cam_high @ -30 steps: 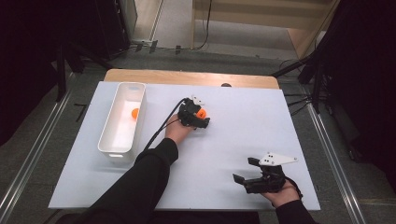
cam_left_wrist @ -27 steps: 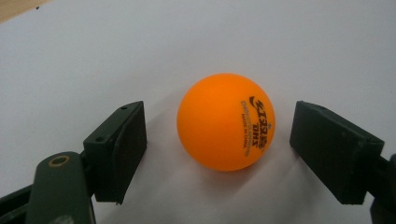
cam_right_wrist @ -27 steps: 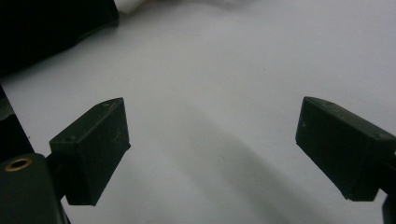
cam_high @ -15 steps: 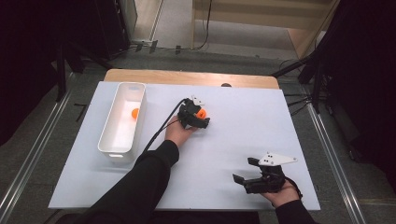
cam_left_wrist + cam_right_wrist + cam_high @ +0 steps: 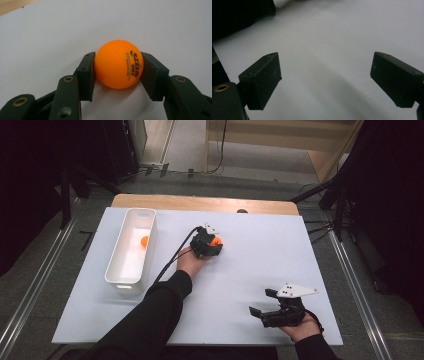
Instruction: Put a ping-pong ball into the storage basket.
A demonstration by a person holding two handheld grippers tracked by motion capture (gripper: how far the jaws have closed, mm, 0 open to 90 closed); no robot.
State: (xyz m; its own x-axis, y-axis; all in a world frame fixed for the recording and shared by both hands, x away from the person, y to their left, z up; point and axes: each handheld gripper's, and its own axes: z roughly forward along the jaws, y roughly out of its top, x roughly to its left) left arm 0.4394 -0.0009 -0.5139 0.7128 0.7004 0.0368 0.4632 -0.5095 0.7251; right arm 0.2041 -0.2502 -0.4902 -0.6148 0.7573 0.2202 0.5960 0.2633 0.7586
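An orange table-tennis ball with dark print rests on the white table top. My left gripper is shut on it, one black pad pressing each side. Its jaws have just been closing, with the ball between them. In the high view this left gripper lies near the table's middle, and the ball shows at its tip. My right gripper rests near the front right edge. It stands open, and in the right gripper view there is only bare white surface between its pads.
A long white bin stands at the left of the table with a second orange ball inside. The white table top ends in a wooden strip at the far edge. Dark stands flank the table.
Both hands stay where they were. The left gripper's jaws have drawn in around the orange ball at its tip. The right gripper looks the same.
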